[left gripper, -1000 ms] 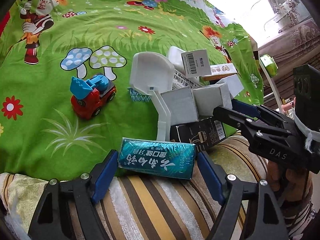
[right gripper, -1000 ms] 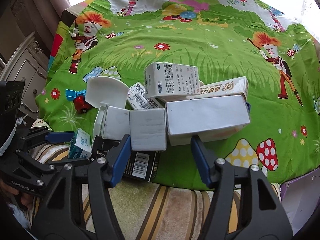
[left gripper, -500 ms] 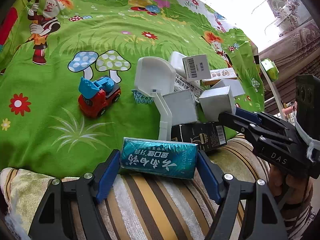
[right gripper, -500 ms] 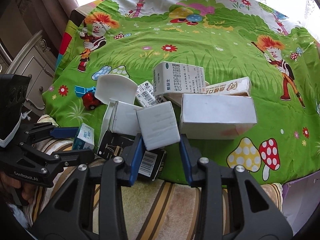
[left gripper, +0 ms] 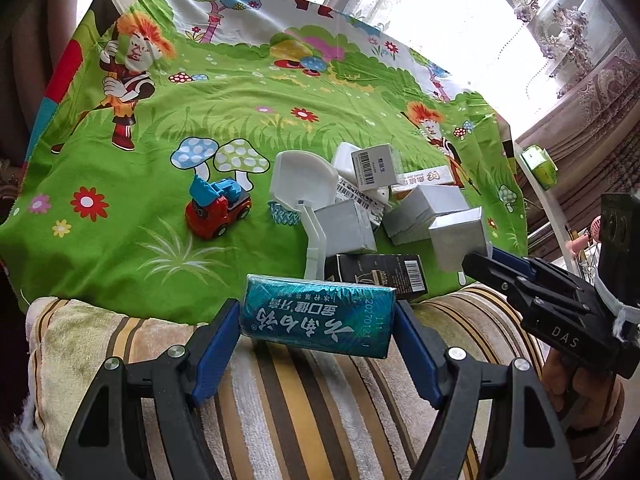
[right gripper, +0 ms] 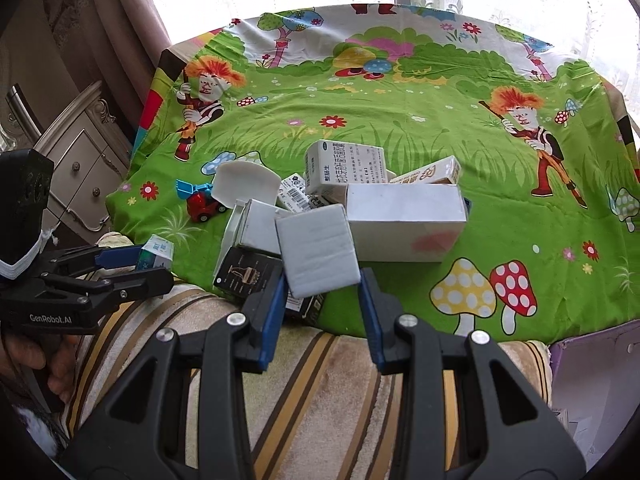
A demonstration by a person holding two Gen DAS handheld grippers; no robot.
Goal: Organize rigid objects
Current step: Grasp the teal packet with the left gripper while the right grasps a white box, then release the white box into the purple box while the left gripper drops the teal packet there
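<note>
Green cartoon cloth (right gripper: pixel 400 128) over bed, box pile ahead of jaws. Left gripper (left gripper: pixel 318 344) clenched on teal box (left gripper: pixel 318 322); right gripper (right gripper: pixel 322 304), jaws just closing, grasps white box (right gripper: pixel 316 250). Step: lifting both clear. Next likely: carry to sorted spot, release.

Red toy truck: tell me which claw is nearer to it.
Left. The left claw, clamped on a teal box, sits just in front of the red toy truck; the right claw holds a white box across the pile.
</note>
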